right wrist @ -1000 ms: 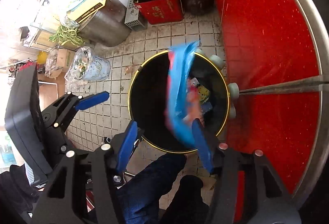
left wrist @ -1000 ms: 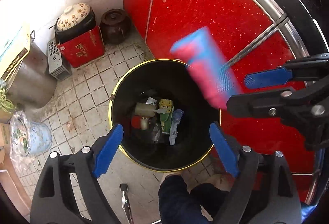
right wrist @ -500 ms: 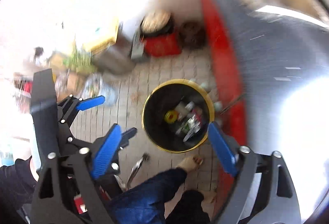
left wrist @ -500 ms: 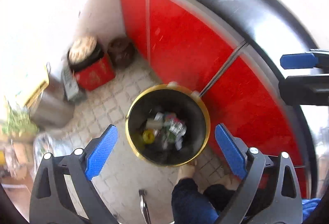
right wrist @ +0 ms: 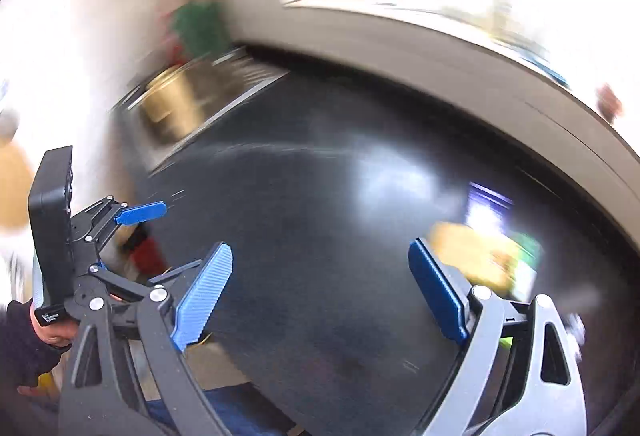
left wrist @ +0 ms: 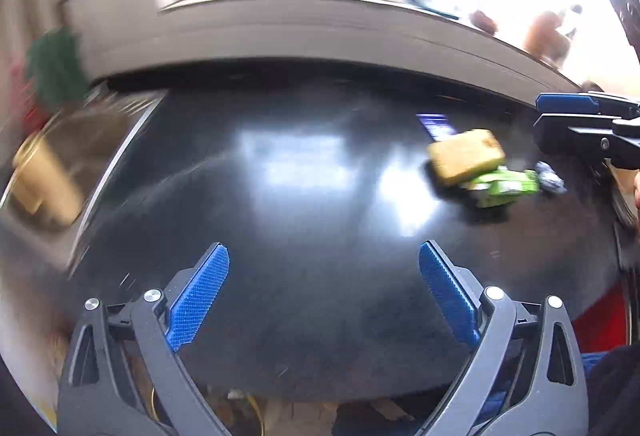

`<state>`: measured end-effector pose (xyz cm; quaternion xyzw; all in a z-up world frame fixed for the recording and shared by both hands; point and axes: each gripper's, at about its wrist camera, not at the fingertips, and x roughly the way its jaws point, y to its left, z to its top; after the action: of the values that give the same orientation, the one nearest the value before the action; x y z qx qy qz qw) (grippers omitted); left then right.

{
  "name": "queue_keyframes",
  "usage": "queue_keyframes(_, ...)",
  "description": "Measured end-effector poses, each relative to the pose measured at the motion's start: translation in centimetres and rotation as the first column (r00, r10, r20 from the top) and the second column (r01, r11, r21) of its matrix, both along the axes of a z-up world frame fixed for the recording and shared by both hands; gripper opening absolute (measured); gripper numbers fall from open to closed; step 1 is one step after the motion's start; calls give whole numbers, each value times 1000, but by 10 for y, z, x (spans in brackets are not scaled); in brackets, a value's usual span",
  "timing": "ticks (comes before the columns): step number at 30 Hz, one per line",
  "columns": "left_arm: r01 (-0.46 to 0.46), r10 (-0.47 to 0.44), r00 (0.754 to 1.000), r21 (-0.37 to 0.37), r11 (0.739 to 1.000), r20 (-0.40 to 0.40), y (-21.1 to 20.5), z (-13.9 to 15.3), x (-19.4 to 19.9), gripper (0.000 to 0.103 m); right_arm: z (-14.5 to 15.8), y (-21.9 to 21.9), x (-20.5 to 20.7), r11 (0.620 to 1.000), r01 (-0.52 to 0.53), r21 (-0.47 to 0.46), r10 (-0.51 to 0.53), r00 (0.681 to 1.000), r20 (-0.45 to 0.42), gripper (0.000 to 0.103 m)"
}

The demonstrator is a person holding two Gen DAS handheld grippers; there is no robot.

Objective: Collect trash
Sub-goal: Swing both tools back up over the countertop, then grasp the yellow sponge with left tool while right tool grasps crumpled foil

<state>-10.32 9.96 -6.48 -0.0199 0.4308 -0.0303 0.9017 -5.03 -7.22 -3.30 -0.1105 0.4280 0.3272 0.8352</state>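
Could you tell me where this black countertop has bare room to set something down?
The black countertop is bare across its middle and left, from the sink edge to the yellow sponge. The right end is crowded: sponge, green wrapper and crumpled foil clustered together.

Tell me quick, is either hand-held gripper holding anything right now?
Left hand-held gripper: open, holding nothing.
Right hand-held gripper: open, holding nothing.

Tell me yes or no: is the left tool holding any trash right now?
No. The left tool is open with only bare black counter between its pads, and the sponge lies apart, up right.
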Motion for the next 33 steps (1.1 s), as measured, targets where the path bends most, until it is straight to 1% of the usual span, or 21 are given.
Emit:
queue_keyframes(1, 43, -43, 999, -2, 999, 2, -12, 2, 12, 93, 3, -19, 3, 999, 52, 4, -52, 999, 5, 87)
queue_keyframes(3, 122, -122, 992, -2, 992, 6, -37, 6, 31, 93, 6, -69, 6, 984, 176, 17, -176, 984, 14, 87)
queue_keyframes(5, 189, -189, 982, -3, 982, 3, -61, 8, 49, 93, 4, -109, 12, 964, 263, 27, -264, 965, 16, 87)
queue_keyframes(6, 211, -211, 978, -9, 977, 1, -71, 8, 54, 93, 2, -131, 10, 949, 314, 35, -314, 949, 9, 87)
queue_keyframes(9, 276, -276, 961, 7, 961, -10, -91, 3, 69, 93, -5, -183, 9, 909, 415, 41, -415, 910, -15, 87)
queue_keyframes(12, 323, -322, 946, 41, 946, -30, -102, -5, 78, 93, -13, -213, 6, 875, 483, 43, -482, 876, -37, 87)
queue_keyframes(17, 384, -379, 923, 81, 920, -71, -111, -30, 100, 93, -27, -241, 17, 857, 514, 35, -511, 857, -62, 87)
queue_keyframes(18, 400, -394, 916, 86, 912, -81, -111, -37, 105, 93, -30, -243, 20, 848, 529, 32, -525, 847, -87, 87)
queue_keyframes(21, 443, -432, 895, 125, 888, -109, -115, -58, 123, 93, -44, -252, 34, 850, 527, 1, -524, 846, -103, 87)
queue_keyframes(24, 507, -486, 860, 144, 850, -157, -118, -82, 141, 93, -61, -260, 45, 846, 531, -44, -532, 839, -114, 87)
queue_keyframes(26, 549, -520, 833, 160, 820, -192, -122, -97, 154, 93, -78, -266, 55, 843, 533, -69, -538, 832, -135, 87)
queue_keyframes(27, 576, -544, 813, 157, 802, -206, -125, -103, 160, 93, -85, -268, 60, 839, 540, -67, -544, 828, -138, 87)
queue_keyframes(28, 589, -556, 804, 157, 792, -211, -127, -106, 164, 93, -94, -270, 65, 838, 540, -84, -546, 824, -151, 87)
queue_keyframes(31, 650, -619, 758, 165, 742, -205, -138, -114, 178, 93, -120, -274, 80, 838, 533, -117, -546, 819, -179, 87)
queue_keyframes(33, 676, -644, 734, 155, 720, -215, -144, -118, 188, 93, -131, -275, 87, 838, 530, -132, -546, 815, -194, 87)
